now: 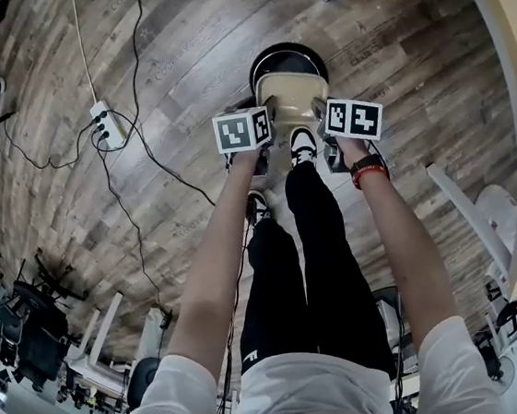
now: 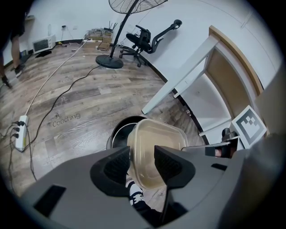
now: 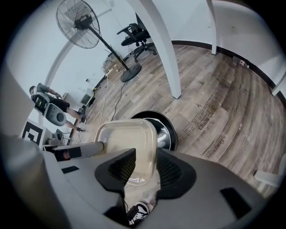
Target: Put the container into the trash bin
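Head view | container (image 1: 291, 100) upper centre, over trash bin (image 1: 287, 51) | left gripper (image 2: 142, 162) clamped on its edge; right gripper (image 3: 145, 167) clamped opposite edge

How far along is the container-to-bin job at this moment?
Done: the container is up in the air, its rim pinched between the jaws of the left tool and the right tool. In hand: it is held above the black bin, by its near edge. Left: release it into the bin; it is not inside yet.
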